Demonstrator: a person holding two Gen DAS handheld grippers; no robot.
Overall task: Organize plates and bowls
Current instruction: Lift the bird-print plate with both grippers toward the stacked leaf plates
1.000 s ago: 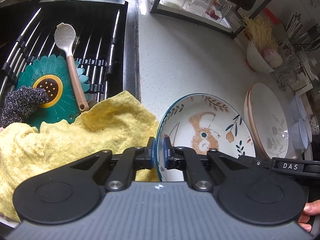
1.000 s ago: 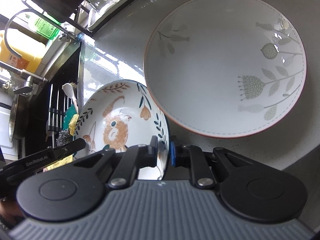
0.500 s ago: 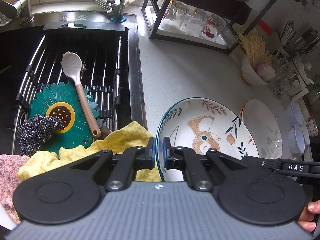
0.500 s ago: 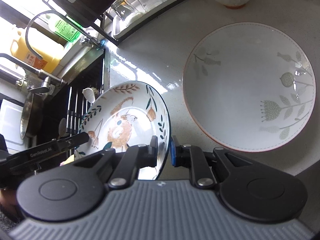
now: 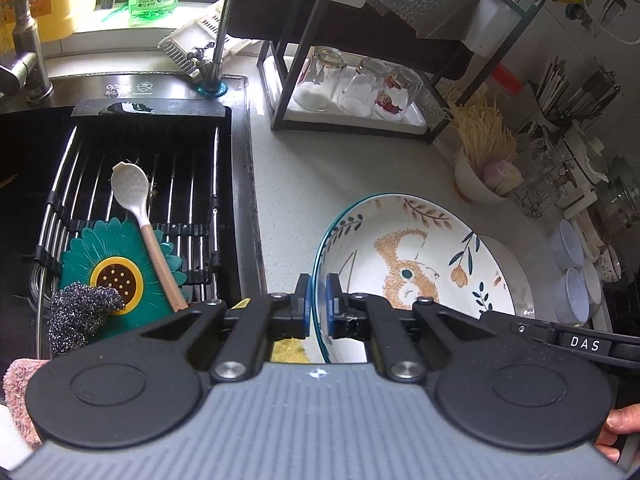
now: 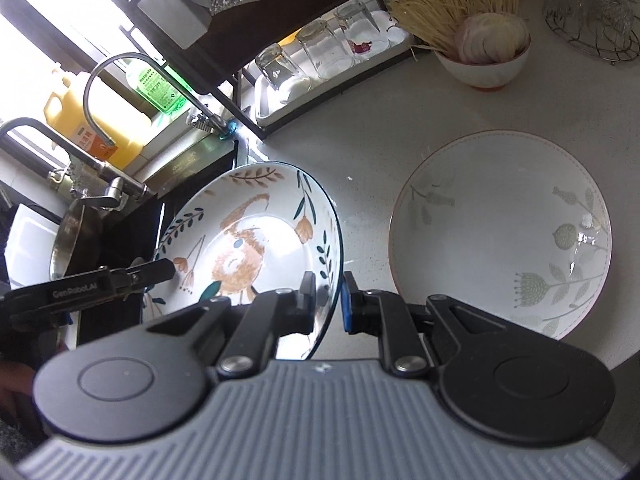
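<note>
Bear plate (image 5: 404,264) hangs above the counter (image 5: 320,168), its near-left rim pinched by my left gripper (image 5: 318,306) and its right rim between the jaws of my right gripper (image 6: 327,300); the right jaws look slightly parted, so I cannot tell whether they bite. I judge this the carry step: the plate goes onto the floral plate (image 6: 500,232), lying empty on the counter just to the right. Next I must level it, centre it over that plate, and lower gently. Far right, a bowl (image 6: 486,68) holds noodles and sliced onion.
</note>
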